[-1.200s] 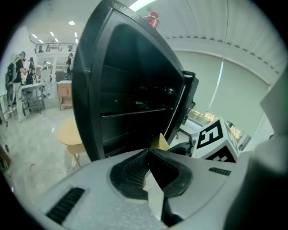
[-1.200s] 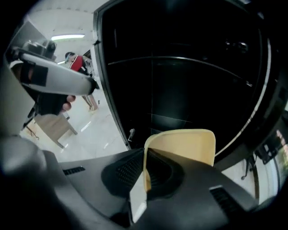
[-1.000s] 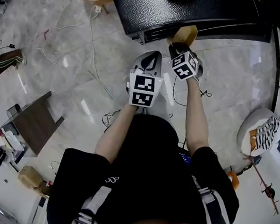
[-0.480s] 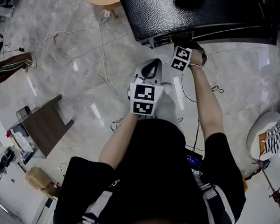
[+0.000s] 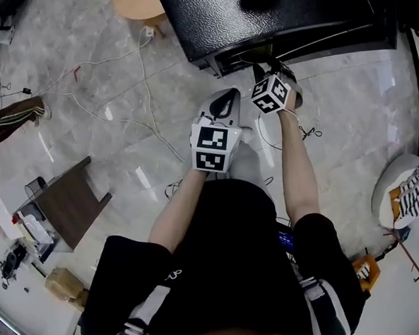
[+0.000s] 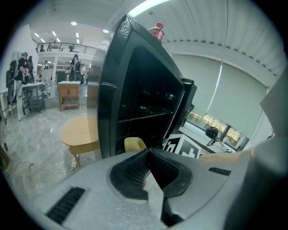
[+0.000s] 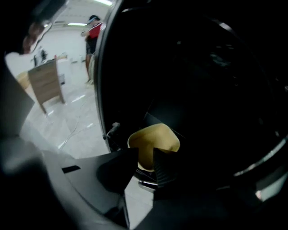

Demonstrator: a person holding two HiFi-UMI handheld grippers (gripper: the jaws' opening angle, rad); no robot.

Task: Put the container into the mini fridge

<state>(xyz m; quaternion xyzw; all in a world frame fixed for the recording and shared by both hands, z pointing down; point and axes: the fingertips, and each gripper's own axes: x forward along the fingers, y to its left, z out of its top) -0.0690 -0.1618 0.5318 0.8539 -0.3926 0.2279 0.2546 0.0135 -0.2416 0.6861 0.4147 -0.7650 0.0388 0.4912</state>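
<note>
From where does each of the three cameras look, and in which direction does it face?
Head view: on the person's head, facing steeply down at the floor and the mini fridge; both forearms, left gripper and right gripper show.
Left gripper view: rides the left gripper, facing the open mini fridge; its shut jaws show, plus the right gripper's marker cube.
Right gripper view: rides the right gripper, facing into the fridge; its opening jaws show, the yellow container between them.
Shared: both gripper views see that container.

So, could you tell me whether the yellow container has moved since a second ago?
Yes: the container went from outside the mini fridge's front edge into its interior; the right gripper is opening its jaws around it.
</note>
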